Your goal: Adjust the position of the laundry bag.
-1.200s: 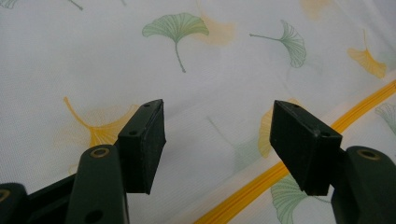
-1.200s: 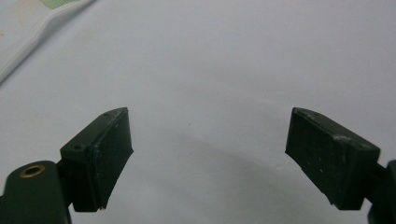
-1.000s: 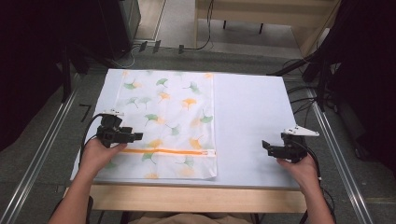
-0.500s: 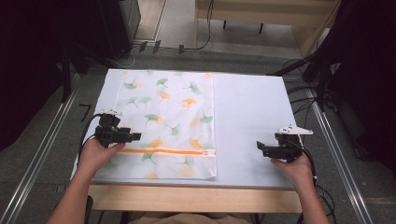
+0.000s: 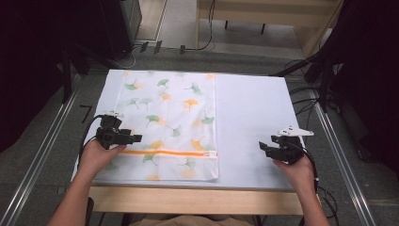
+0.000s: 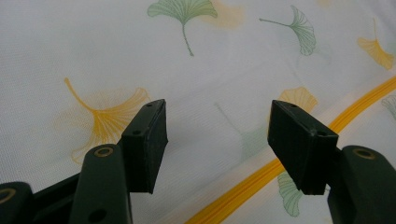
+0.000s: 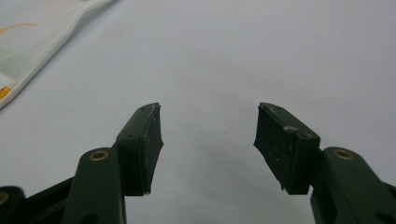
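Hovering above the near left part of the cloth, the left gripper (image 5: pixel 136 138) has its two black jaws spread apart with nothing between them; in the left gripper view the left gripper (image 6: pixel 217 135) looks down on printed fabric, and whether its tips touch the surface cannot be told. The right gripper (image 5: pixel 261 145) is likewise spread and holds nothing, and in the right gripper view the right gripper (image 7: pixel 208 140) sits over bare table surface, well apart from the cloth. Each tool is held by one of the person's hands, the left hand (image 5: pixel 96 155) and the right hand (image 5: pixel 295 170), forearms entering from the near edge. The white rectangular fabric bag printed with green and orange ginkgo leaves (image 5: pixel 169 113) lies flat on the left half of the white rectangular table (image 5: pixel 254 108). An orange zipper line (image 5: pixel 169 152) runs across the bag near its near end, just beside the left gripper. A corner of the bag shows at the upper left of the right gripper view.
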